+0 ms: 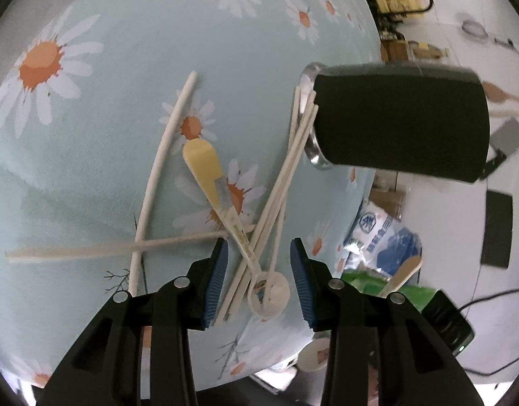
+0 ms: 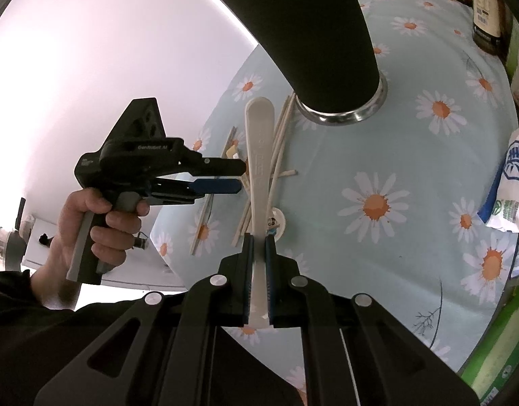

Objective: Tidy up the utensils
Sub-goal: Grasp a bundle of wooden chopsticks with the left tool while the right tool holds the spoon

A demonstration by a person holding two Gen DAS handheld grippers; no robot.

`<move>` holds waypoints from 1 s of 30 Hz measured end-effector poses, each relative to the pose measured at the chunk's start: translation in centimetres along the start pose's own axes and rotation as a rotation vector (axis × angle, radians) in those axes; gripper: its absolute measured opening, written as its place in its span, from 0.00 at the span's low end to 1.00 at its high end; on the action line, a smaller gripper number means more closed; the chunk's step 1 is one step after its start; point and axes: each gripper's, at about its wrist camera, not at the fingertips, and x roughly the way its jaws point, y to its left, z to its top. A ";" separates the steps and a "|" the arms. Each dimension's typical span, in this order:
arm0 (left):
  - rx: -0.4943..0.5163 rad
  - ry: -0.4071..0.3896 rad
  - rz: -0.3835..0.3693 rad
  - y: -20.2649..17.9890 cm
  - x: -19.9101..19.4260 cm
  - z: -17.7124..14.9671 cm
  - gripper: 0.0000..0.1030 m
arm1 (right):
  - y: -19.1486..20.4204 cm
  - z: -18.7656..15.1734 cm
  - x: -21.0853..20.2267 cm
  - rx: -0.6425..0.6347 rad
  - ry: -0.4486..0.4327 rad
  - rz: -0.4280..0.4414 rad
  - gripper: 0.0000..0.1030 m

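Observation:
A tall black utensil holder (image 1: 401, 121) with a metal base ring stands on the daisy tablecloth (image 1: 124, 101); the right wrist view has the holder (image 2: 310, 34) just ahead. Several white chopsticks (image 1: 279, 182) lie fanned from its base, one long chopstick (image 1: 164, 155) and a crosswise pair (image 1: 107, 248) beside them. A yellow-handled spoon (image 1: 202, 159) lies over them, and a small round white bowl (image 1: 269, 292) lies below it. My left gripper (image 1: 259, 280) hovers open over that bowl and the chopstick ends, pads (image 1: 215, 284) touching nothing. My right gripper (image 2: 259, 257) is shut on a flat white utensil (image 2: 259, 155) pointing towards the holder.
A person's hand (image 2: 100, 223) holds the left gripper (image 2: 232, 176) at the table's left edge. Printed bags (image 1: 378, 237) and a wooden spoon (image 1: 401, 274) sit past the table edge. Dark bottles (image 2: 486, 10) and a green package (image 2: 496, 355) line the right side.

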 end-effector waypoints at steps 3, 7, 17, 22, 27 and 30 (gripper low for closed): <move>-0.038 0.019 -0.024 0.2 0.5 -0.2 0.35 | -0.1 -0.1 0.1 0.001 -0.002 0.007 0.08; -0.049 0.005 -0.037 0.2 0.8 -0.3 0.33 | -0.3 -0.1 0.1 0.008 -0.005 0.011 0.08; -0.043 -0.012 -0.023 0.6 1.0 -0.6 0.07 | -0.3 0.0 0.5 0.004 0.005 0.003 0.08; -0.011 -0.044 -0.022 0.2 0.5 -0.7 0.04 | -0.3 0.0 0.4 0.005 0.006 -0.002 0.08; 0.037 -0.074 -0.020 -0.7 -0.3 -0.7 0.03 | -0.2 0.0 0.6 0.003 0.005 -0.003 0.08; 0.050 -0.081 -0.024 -1.0 -0.7 -0.8 0.03 | 0.0 0.1 0.8 -0.004 0.006 -0.002 0.08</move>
